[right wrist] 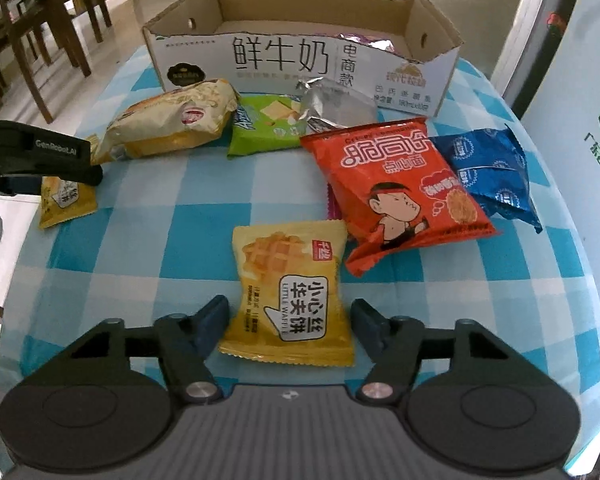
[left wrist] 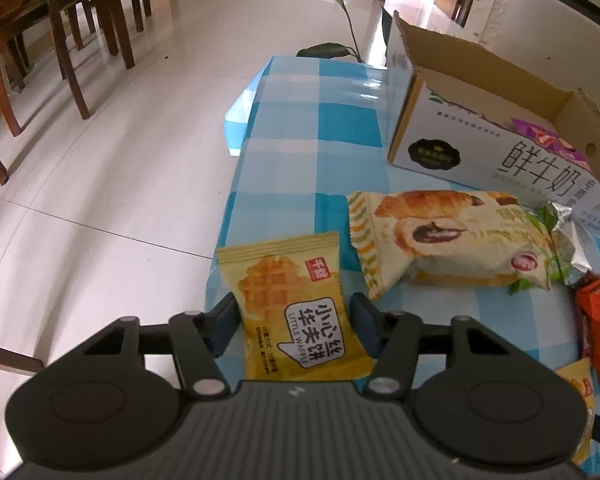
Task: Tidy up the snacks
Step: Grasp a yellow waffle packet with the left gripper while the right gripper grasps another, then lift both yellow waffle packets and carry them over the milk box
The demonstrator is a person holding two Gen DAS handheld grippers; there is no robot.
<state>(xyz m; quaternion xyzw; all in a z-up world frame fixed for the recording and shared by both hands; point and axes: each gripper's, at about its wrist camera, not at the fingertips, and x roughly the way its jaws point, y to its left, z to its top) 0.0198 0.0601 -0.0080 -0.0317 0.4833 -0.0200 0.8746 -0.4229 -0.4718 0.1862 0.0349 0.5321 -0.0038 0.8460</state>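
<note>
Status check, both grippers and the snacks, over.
Left gripper pinching one waffle packet at table edge. Right gripper straddling second waffle packet, pads not touching. Milk box open, path clear.

Waffle pkts (right wrist: 288,292) read "LITTLE WAFFLE", box (right wrist: 300,60) "鲜牛奶", left tool (right wrist: 36,160) "GenRobot.AI".

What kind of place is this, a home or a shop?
Most likely a home dining area: wooden chairs on a tiled floor, a checked tablecloth with snacks, and a reused milk box.
</note>
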